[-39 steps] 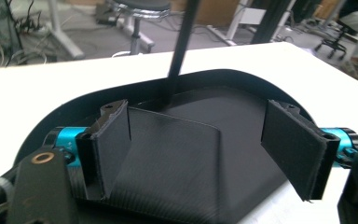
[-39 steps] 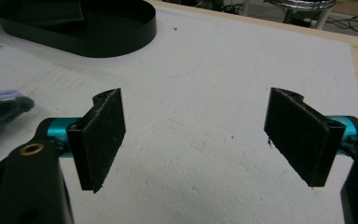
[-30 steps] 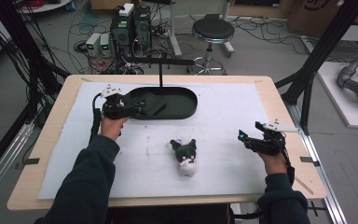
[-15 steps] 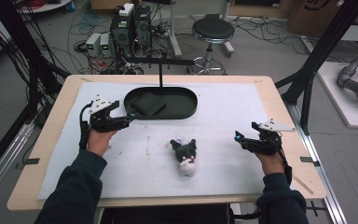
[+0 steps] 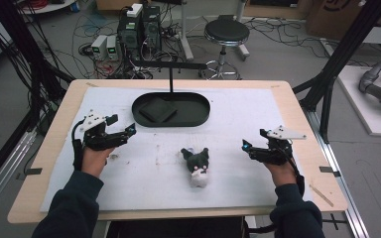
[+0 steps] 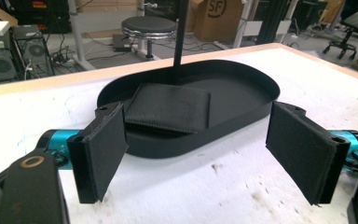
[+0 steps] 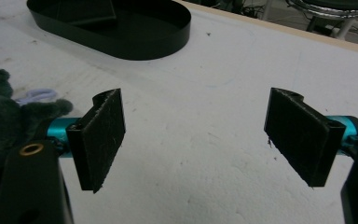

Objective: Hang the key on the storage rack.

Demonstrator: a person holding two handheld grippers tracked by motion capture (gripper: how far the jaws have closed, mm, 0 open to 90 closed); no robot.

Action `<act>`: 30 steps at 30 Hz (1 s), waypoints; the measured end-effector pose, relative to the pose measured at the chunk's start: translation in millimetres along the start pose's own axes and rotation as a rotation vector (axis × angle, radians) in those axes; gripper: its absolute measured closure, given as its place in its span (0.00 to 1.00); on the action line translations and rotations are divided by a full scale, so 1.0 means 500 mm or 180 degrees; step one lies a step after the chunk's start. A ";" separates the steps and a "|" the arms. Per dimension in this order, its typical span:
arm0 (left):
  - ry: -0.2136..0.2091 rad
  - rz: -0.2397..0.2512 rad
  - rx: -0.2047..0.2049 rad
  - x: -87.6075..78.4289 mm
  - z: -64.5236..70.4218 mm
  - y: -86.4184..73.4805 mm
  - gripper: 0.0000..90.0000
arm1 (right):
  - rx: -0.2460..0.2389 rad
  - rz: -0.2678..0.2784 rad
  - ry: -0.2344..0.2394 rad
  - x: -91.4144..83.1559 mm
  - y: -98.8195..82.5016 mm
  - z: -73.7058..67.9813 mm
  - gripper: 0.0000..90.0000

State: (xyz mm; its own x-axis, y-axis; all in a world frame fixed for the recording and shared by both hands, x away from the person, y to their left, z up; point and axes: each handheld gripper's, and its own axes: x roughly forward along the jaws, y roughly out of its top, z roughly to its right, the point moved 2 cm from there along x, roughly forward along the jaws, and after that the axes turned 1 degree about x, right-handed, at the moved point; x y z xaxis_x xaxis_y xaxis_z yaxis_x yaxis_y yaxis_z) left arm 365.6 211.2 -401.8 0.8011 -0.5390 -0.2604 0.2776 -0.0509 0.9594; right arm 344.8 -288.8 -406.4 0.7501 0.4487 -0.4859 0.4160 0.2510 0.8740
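Wooden and wide, the surface (image 5: 302,106) has a white sheet (image 5: 238,119) over it, and a black oval tray (image 5: 198,116) sits at the far middle with a flat black folded cloth (image 5: 158,110) inside. A small dark plush toy (image 5: 196,163) with a white face lies near the front middle, well apart from the tray. The left gripper (image 5: 121,133) is near the tray's left end with its fingers (image 6: 102,149) wide open and holding nothing, and the right gripper (image 5: 250,147) is right of the toy, its fingers (image 7: 100,135) wide open and empty too.
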 end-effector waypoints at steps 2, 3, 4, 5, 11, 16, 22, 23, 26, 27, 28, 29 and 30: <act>-0.0010 0.0013 -0.0012 -0.006 0.001 -0.009 0.22 | -0.0022 0.0009 0.0045 0.002 0.001 -0.007 0.23; -0.0010 0.0013 -0.0012 -0.006 0.001 -0.009 0.22 | -0.0035 0.0004 0.0071 0.004 0.003 -0.012 0.23; -0.0020 0.0021 -0.0009 -0.008 0.002 -0.016 0.22 | -0.0062 0.0000 0.0088 0.007 0.005 -0.017 0.23; -0.0031 0.0007 0.0004 -0.011 0.003 -0.025 0.22 | -0.0063 -0.0007 0.0104 0.009 0.006 -0.020 0.23; 0.0006 -0.0044 0.0032 -0.019 0.004 -0.038 0.23 | -0.0098 0.0028 0.0291 0.018 0.018 -0.058 0.23; 0.0011 -0.0079 0.0020 -0.021 -0.001 -0.045 0.24 | -0.0148 -0.0016 0.0508 0.034 0.022 -0.097 0.23; 0.0011 -0.0108 -0.0049 -0.015 -0.010 -0.053 0.25 | -0.0232 -0.0233 0.0887 0.079 0.023 -0.173 0.23; 0.0011 -0.0108 -0.0049 -0.015 -0.010 -0.053 0.25 | -0.0195 -0.0266 0.0963 0.086 0.022 -0.185 0.23; 0.0016 -0.0131 -0.0039 -0.014 -0.012 -0.054 0.25 | -0.0177 -0.0312 0.1118 0.096 0.023 -0.215 0.23; 0.0016 -0.0131 -0.0039 -0.014 -0.012 -0.054 0.26 | -0.0210 -0.0349 0.1131 0.099 0.023 -0.227 0.23; 0.0016 -0.0120 -0.0052 -0.015 -0.012 -0.054 0.26 | -0.0276 -0.0394 0.1152 0.104 0.021 -0.240 0.23; 0.0016 -0.0120 -0.0052 -0.015 -0.012 -0.054 0.26 | -0.0276 -0.0394 0.1152 0.104 0.021 -0.240 0.23; 0.0020 -0.0121 -0.0059 -0.016 -0.014 -0.054 0.26 | -0.0386 -0.0492 0.1164 0.113 0.016 -0.260 0.23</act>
State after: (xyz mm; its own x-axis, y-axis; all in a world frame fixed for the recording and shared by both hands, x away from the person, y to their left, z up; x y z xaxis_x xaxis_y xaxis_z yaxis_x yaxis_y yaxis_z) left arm 355.2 222.7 -426.1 0.7931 -0.5316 -0.2975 0.3176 -0.0558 0.9466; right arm 323.6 -150.0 -427.1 0.4424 0.6673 -0.5991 0.4295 0.4288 0.7948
